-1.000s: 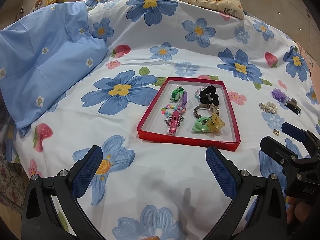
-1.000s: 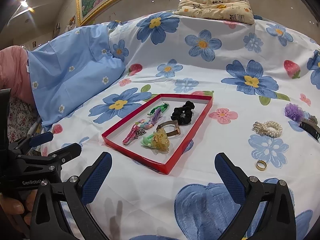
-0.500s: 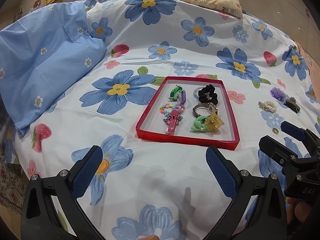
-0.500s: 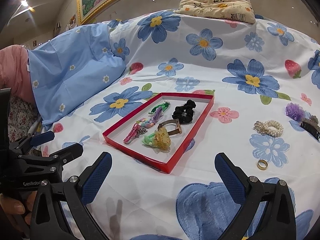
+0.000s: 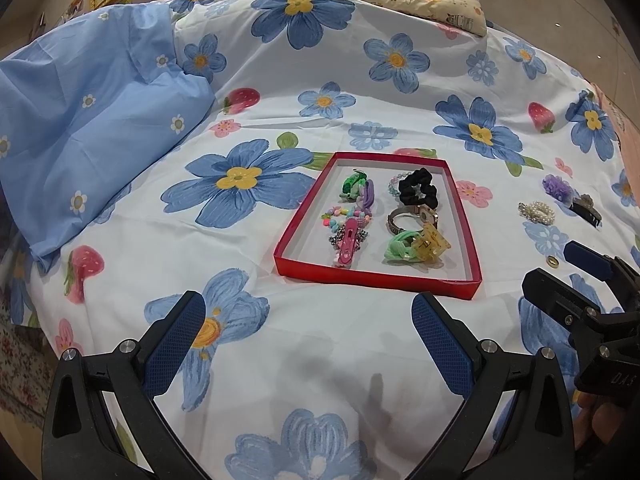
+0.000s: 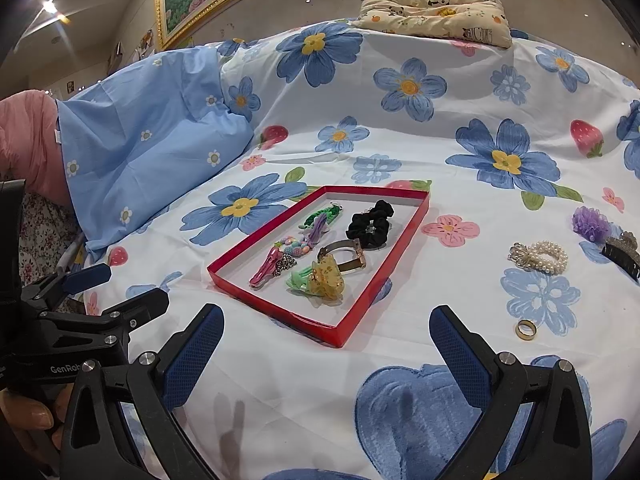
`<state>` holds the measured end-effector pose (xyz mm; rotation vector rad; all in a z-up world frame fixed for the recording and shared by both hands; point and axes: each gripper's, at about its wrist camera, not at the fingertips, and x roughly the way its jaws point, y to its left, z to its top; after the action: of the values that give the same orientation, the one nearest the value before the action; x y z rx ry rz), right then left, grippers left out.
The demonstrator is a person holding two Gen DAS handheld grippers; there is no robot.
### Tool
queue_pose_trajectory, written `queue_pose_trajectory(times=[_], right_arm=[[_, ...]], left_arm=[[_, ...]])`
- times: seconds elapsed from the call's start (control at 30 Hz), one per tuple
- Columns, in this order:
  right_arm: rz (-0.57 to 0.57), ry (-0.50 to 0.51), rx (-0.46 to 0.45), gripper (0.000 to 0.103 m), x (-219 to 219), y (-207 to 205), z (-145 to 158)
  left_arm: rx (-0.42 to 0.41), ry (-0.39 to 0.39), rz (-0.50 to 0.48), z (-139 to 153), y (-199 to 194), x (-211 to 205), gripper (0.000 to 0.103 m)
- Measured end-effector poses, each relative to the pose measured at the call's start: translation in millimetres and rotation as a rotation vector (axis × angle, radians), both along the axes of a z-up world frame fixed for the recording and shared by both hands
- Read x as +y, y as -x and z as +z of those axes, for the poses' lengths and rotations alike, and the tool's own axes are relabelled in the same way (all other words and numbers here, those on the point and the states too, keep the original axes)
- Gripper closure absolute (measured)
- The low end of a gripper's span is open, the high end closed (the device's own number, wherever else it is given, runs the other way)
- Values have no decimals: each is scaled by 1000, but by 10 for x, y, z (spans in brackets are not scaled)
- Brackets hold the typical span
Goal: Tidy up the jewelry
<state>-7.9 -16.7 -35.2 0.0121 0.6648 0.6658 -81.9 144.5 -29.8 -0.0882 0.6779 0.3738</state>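
Observation:
A red tray (image 5: 304,270) (image 6: 360,312) lies on the flowered bedsheet, holding a black scrunchie (image 5: 418,188) (image 6: 370,218), a yellow claw clip (image 5: 432,242) (image 6: 328,278), a pink clip (image 5: 348,242), a bangle and several other hair pieces. To its right on the sheet lie a pearl bracelet (image 6: 540,256) (image 5: 536,211), a gold ring (image 6: 525,329) (image 5: 553,262), a purple flower piece (image 6: 591,222) and a dark clip (image 6: 622,254). My left gripper (image 5: 308,340) is open, empty, short of the tray. My right gripper (image 6: 326,354) is open, empty, near the tray's front corner.
A light blue pillow (image 5: 88,120) lies at the left. A small patterned cushion (image 6: 436,12) sits at the bed's far edge. A gold picture frame (image 6: 192,12) hangs behind. A hand (image 6: 28,416) grips the left tool's handle.
Both grippers have drifted slightly, so the tray sits a little lower in the right view. Nothing was taken hold of or let go.

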Motion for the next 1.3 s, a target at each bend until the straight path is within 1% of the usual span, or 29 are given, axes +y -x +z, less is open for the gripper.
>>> queue_pose_trajectory(times=[0.67,1.3], right_arm=[[4,0,2,0,16,-4,28],[3,2,1,0,14,-127,105]], left_arm=[[5,3,1,-5,-9,19,0],[18,7,-18,-7,-184,64,0]])
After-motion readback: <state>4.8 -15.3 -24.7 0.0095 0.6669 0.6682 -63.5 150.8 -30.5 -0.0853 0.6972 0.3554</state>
